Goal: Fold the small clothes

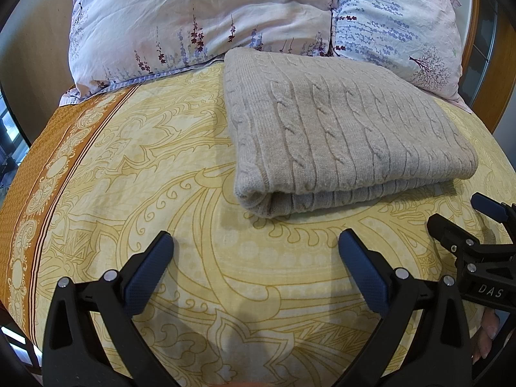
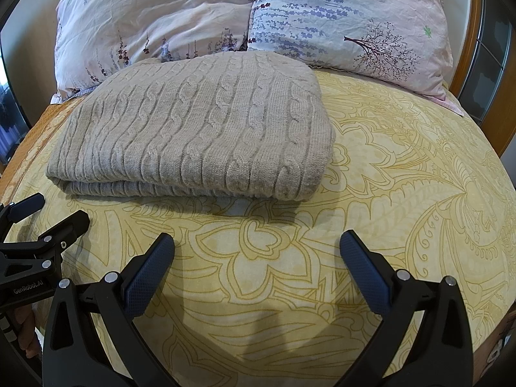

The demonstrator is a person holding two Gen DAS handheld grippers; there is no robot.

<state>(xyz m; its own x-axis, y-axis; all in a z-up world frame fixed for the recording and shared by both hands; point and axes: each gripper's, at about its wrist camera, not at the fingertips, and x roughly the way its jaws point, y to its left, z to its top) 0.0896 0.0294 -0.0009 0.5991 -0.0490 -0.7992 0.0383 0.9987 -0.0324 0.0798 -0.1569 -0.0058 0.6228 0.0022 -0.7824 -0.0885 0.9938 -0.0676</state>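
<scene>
Sweater [image 1: 342,135] lies folded on the bed [image 1: 161,161] by the pillows [image 1: 200,16] — left tongs [image 1: 254,248] and right tongs [image 2: 256,248] both spread wide, empty, just short of it.

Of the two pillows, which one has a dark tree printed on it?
The right pillow, with pale blue fabric and a bare tree near its right corner. The left pillow is pinkish and shows only flower stems.
</scene>
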